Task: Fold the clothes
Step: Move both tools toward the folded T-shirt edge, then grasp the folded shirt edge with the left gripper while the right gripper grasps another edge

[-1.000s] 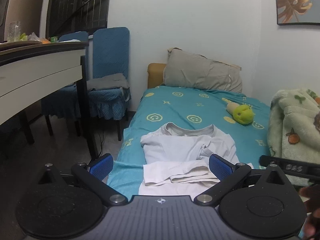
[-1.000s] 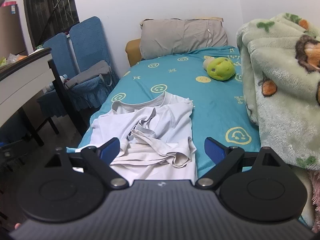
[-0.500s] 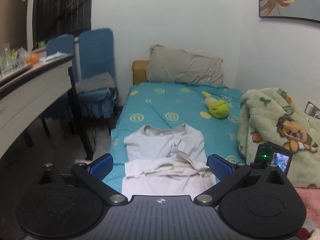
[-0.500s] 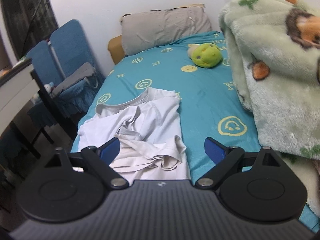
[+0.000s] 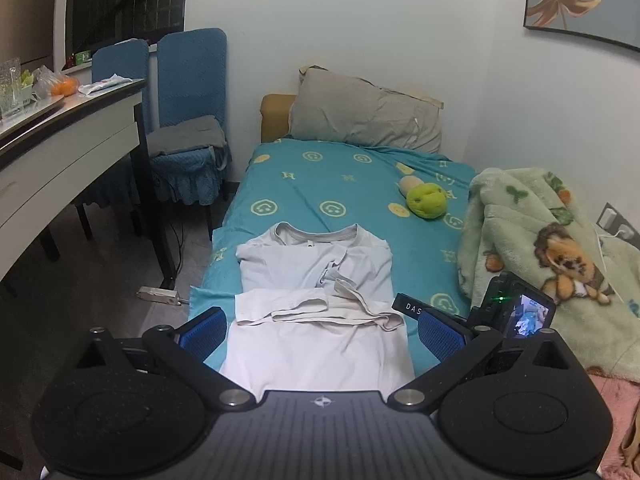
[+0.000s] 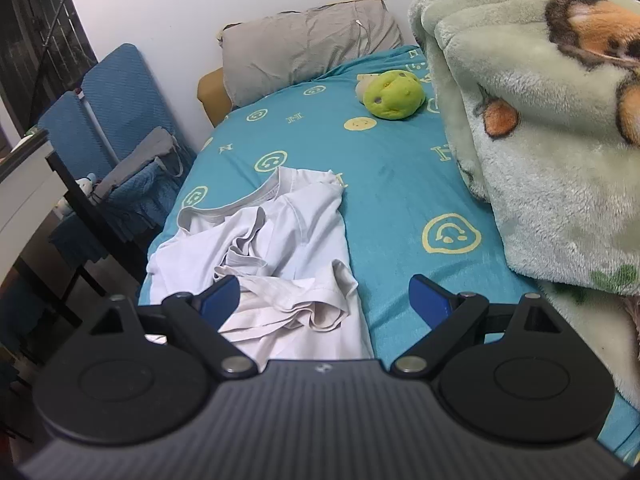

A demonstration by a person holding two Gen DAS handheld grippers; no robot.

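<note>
A white T-shirt [image 5: 316, 300] lies on the teal bed sheet [image 5: 332, 184], collar toward the pillow, both sleeves folded inward in a rumpled band across its middle. It also shows in the right wrist view [image 6: 280, 256]. My left gripper [image 5: 322, 330] is open and empty, held above the shirt's hem end. My right gripper [image 6: 324, 300] is open and empty, above the shirt's right side; in the left wrist view its body [image 5: 516, 312] shows at the shirt's right.
A grey pillow [image 5: 364, 112] and a green plush toy [image 5: 426, 200] lie at the head of the bed. A green fleece blanket [image 6: 540, 120] is heaped along the bed's right side. A table [image 5: 60, 132] and blue chairs [image 5: 188, 120] stand left of the bed.
Both grippers have drawn back and risen from the shirt, staying open. The right gripper has swung toward the blanket side. The shirt has not moved.
</note>
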